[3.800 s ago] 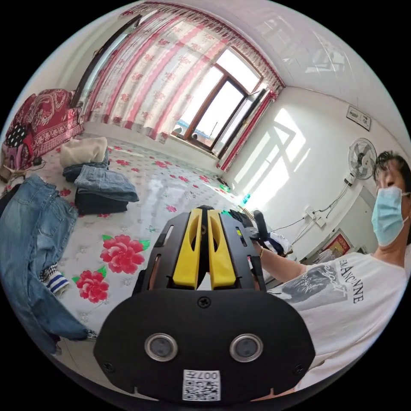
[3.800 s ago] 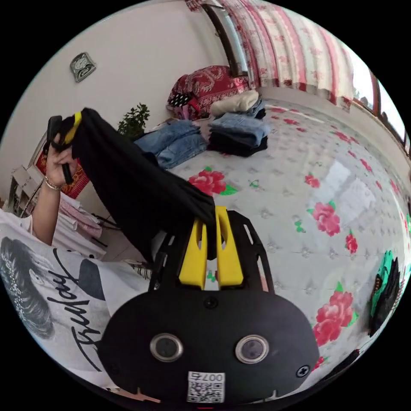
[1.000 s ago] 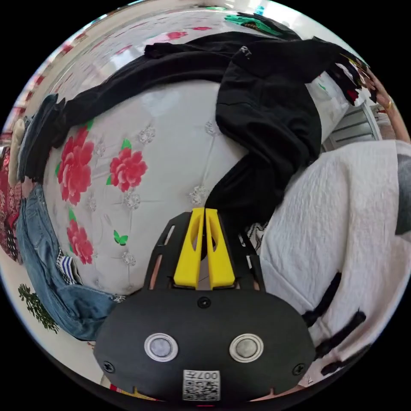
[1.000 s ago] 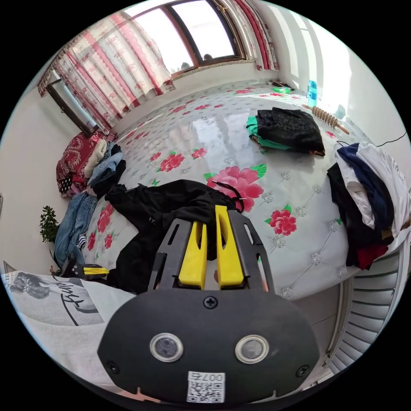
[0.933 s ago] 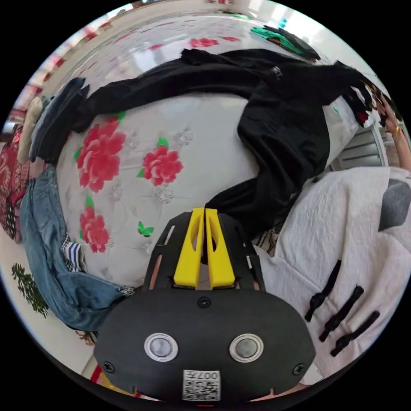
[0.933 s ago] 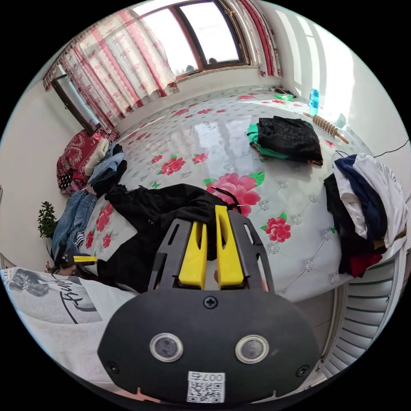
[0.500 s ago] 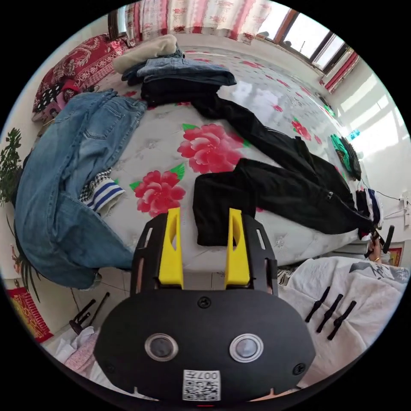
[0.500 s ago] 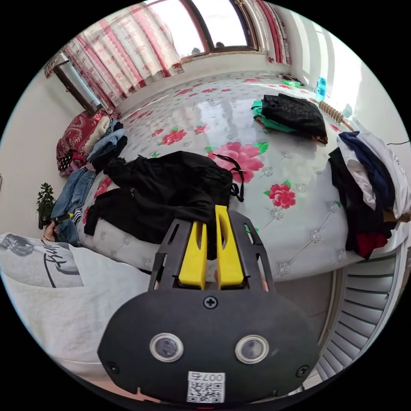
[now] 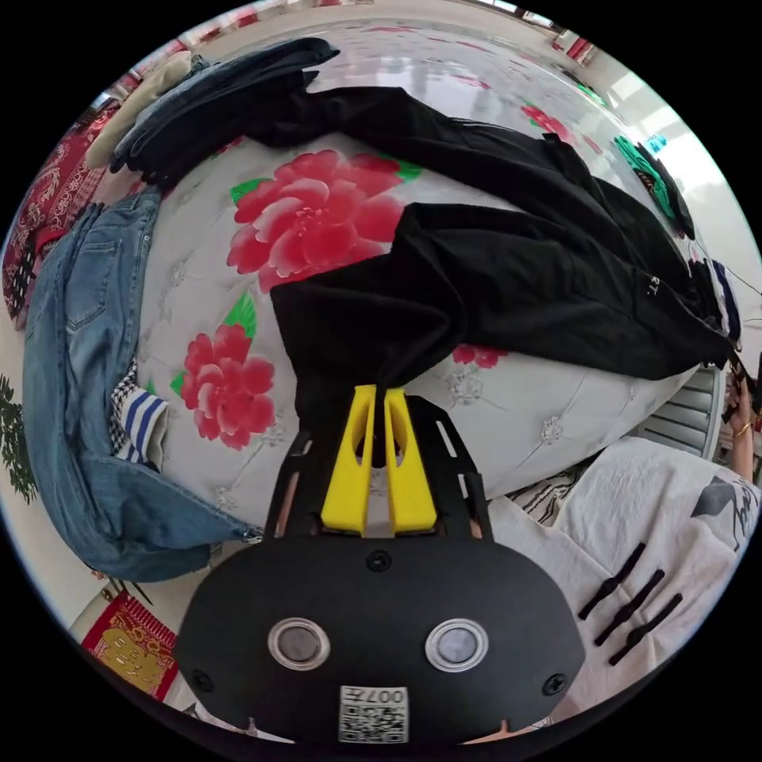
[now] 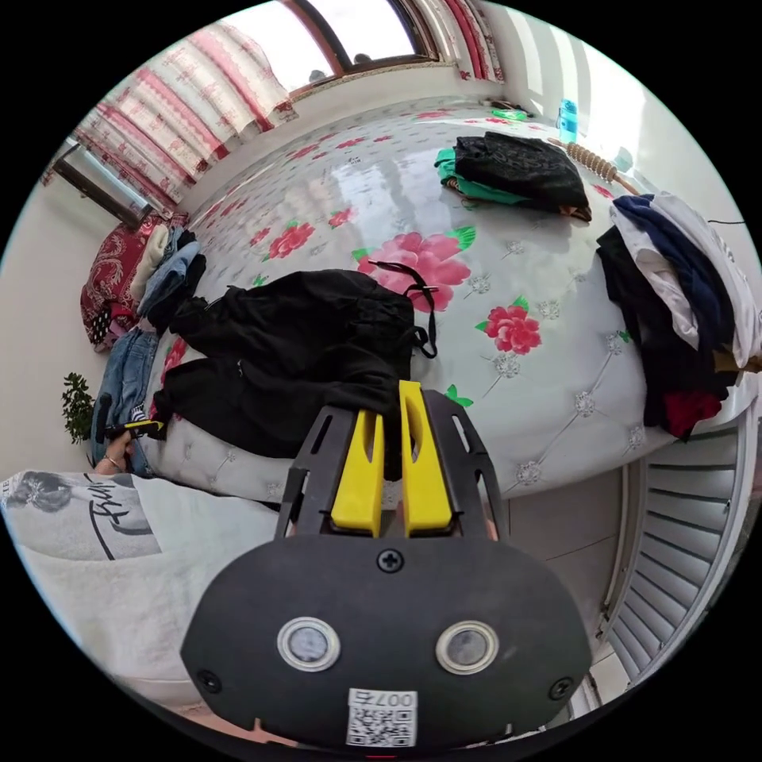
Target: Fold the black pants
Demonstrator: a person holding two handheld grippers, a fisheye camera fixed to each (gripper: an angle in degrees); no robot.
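In the left gripper view, my left gripper [image 9: 379, 397] sat in the lower middle of the frame, and its two yellow jaws were pressed together on the hem of one leg of the black pants [image 9: 508, 270]. The pants lay spread on the bed [image 9: 508, 397], which had a white cover with big red flowers. One leg ran from my jaws toward the right of the frame, and the other leg stretched across the top of the frame toward a stack of folded clothes [image 9: 214, 87] at the upper left. A pair of blue jeans [image 9: 79, 381] hung over the bed's edge on the left side. In the right gripper view, my right gripper [image 10: 390, 397] was in the lower middle too, and its yellow jaws were clamped on the waist end of the black pants [image 10: 294, 349], which lay bunched up just above it on the bed [image 10: 556, 381]. My left gripper [image 10: 135, 429] showed small at the far left of that frame. A pile of dark and white clothes [image 10: 683, 302] sat at the right edge, and a black and green folded pile [image 10: 516, 171] lay near the top.
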